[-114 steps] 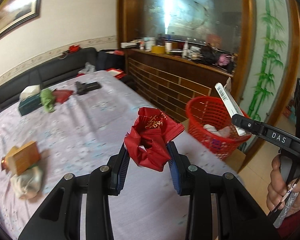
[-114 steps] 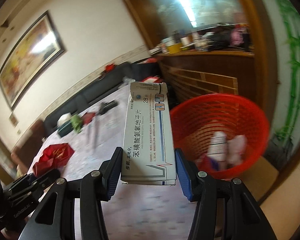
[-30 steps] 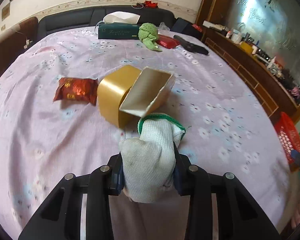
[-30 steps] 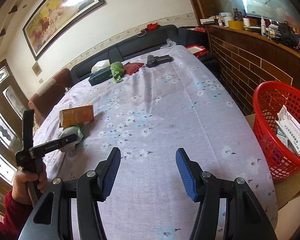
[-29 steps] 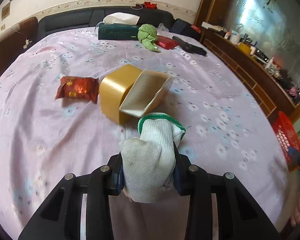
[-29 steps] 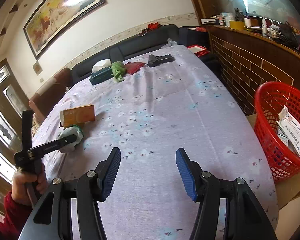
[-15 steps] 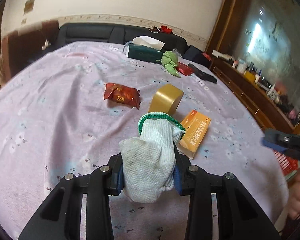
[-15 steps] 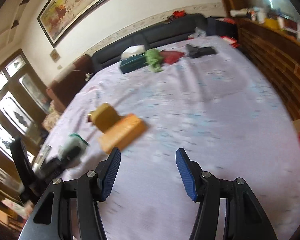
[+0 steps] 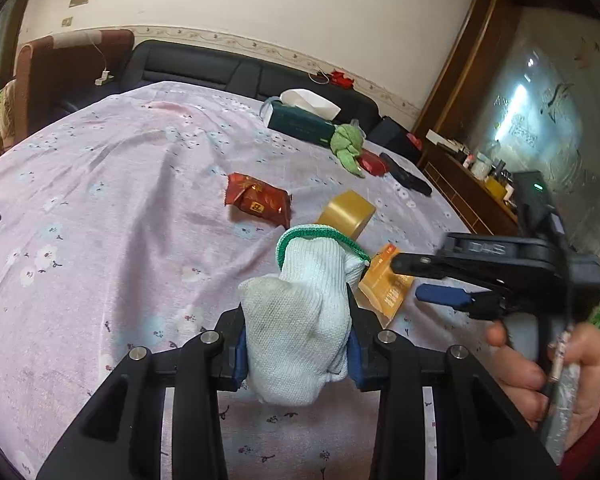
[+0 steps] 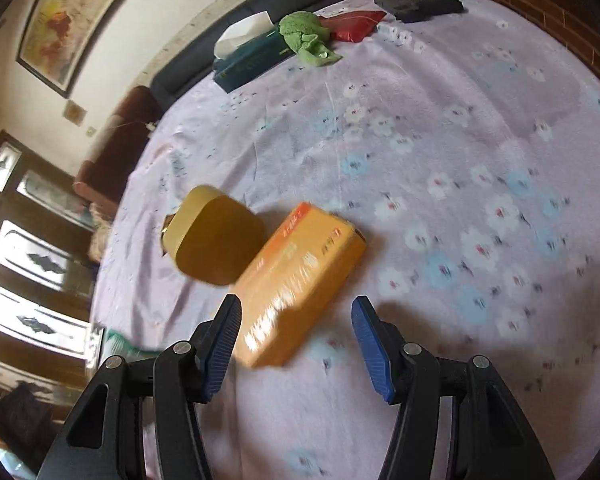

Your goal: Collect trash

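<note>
My left gripper (image 9: pixel 296 354) is shut on a white knitted glove with a green cuff (image 9: pixel 304 312) and holds it above the table. My right gripper (image 10: pixel 296 332) is open, with its jaws on either side of the near end of an orange box (image 10: pixel 296 280) that lies flat on the tablecloth. In the left wrist view the right gripper (image 9: pixel 436 278) comes in from the right over the orange box (image 9: pixel 386 284). A gold box (image 10: pixel 212 240) lies just behind the orange one. A red snack packet (image 9: pixel 258 204) lies further left.
The table has a lilac flowered cloth (image 10: pixel 460 160). At its far side are a dark green tissue box (image 10: pixel 252 56), a green cloth (image 10: pixel 306 38), a red packet (image 10: pixel 354 24) and a black object (image 10: pixel 418 6). A black sofa (image 9: pixel 228 72) stands behind.
My right gripper has swung from the basket side across the table and come down over the orange box. My left gripper has kept hold of the glove and lifted it back a little.
</note>
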